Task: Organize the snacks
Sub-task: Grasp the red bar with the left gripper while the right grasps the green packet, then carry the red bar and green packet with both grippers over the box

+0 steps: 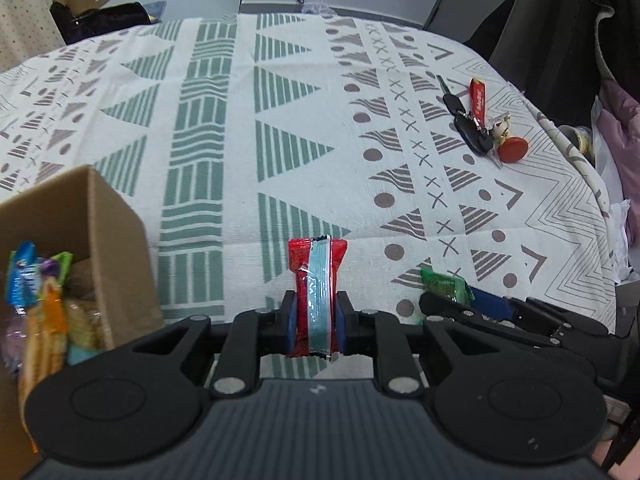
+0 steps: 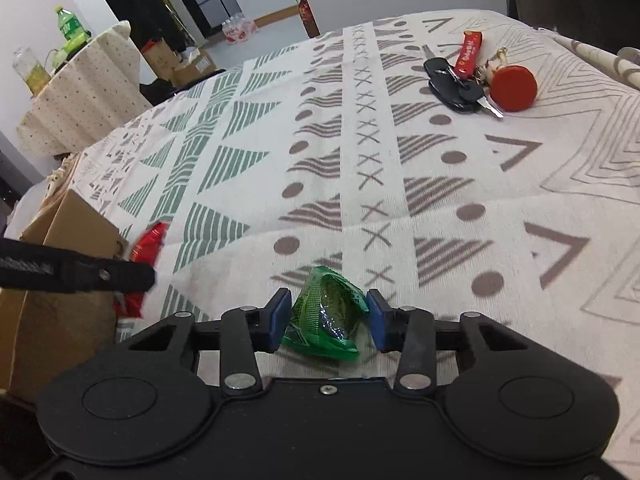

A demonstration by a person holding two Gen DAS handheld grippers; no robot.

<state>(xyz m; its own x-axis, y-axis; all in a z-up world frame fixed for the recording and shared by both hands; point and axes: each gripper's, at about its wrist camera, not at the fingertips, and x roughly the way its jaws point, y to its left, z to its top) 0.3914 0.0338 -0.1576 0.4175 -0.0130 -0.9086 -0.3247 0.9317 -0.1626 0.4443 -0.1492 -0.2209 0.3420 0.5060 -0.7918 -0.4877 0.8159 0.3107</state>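
The left gripper [image 1: 316,316] has its blue-padded fingers [image 1: 290,322] pressed narrow against both sides of a red snack bar [image 1: 316,280], which stands upright between them with a pale blue seam strip running down its wrapper. The bar's upper end rises above the fingertips, over the patterned tablecloth [image 1: 240,120] that covers the counter.

To the near left stands an open cardboard box [image 1: 108,232], already holding several packets: blue, orange and green wrappers [image 1: 40,280] poke up inside it.

The right gripper [image 2: 328,314] sits low over the cloth at the near right. Its fingers [image 2: 278,318] stand a little apart around a crumpled green snack packet [image 2: 326,320]. The left pad touches the packet, while the right pad lies just beside it, so whether it is truly gripped cannot be told. In the left wrist view the same green packet shows at the near right, just past the black linkage of the right gripper.

Far right on the counter lies a bunch of keys [image 2: 454,84] with a red strap tag [image 2: 468,54] and a round red fob [image 2: 514,88], well apart from both grippers.
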